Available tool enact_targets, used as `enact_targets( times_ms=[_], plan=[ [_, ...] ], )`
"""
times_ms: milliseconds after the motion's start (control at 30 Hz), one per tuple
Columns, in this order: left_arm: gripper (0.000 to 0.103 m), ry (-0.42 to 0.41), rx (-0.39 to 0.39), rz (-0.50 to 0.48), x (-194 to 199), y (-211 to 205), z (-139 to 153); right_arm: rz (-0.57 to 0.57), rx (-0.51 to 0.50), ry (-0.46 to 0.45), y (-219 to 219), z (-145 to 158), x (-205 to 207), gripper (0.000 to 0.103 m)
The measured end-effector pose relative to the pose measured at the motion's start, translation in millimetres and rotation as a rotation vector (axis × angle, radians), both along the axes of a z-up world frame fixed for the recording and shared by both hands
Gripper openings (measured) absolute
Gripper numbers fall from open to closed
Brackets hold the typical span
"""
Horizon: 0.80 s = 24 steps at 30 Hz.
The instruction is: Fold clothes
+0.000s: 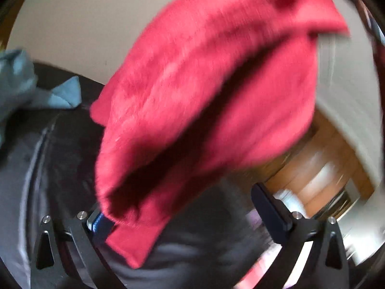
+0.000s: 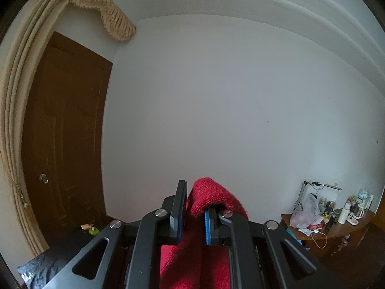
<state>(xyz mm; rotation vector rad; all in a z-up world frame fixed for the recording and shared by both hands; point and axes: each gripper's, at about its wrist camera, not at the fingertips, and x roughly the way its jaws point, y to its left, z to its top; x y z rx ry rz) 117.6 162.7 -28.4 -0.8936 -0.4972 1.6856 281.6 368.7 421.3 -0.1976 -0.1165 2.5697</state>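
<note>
Red garment (image 2: 204, 202) pinched between right fingers (image 2: 178, 207).

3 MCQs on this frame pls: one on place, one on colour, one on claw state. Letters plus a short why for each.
1. Where does the blue-grey cloth lie in the left wrist view?
A. far left, on the dark surface
B. draped over the right finger
C. on the wooden floor

2. What colour is the garment being handled?
A. green
B. red
C. white

3. How does the right claw stand?
A. wide open, nothing in it
B. closed on the garment
C. out of view

Key:
1 A: the blue-grey cloth sits at the left edge on the dark surface.
2 B: the red garment fills the left wrist view and shows again in the right one.
3 B: the right claw has knit fabric pinched between its near-together fingers, bulging over them.
</note>
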Motion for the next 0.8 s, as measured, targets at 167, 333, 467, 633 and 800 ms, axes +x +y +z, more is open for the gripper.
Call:
enact_targets(
  times_ms=[167,333,467,633,800],
  plan=[
    [0.102,-0.15,0.13,0.088,-24.5,-9.6,5.5,0.009,-0.005,0.036,0.9,3.5,26.0,0.013],
    [0.102,-0.208,0.047,0.126,-31.4,20.7,5.1,0.048,0.008,0.084,-4.5,3.6,53.1,0.013],
    [0.052,-0.251,-0.112,0.19,-42.1,25.0,2.4,0.047,0.085,0.153,-14.4,7.8,87.5,0.013],
    [0.02,-0.135,-0.106,0.351,-55.8,-13.7,51.5,-0.041,0.193,0.211,-6.3,5.2,137.5,0.013],
    [0.019,0.113,-0.016,0.661,-61.0,-105.2,166.9,-0.169,0.151,0.206,41.1,-12.3,184.9,0.013]
  ],
)
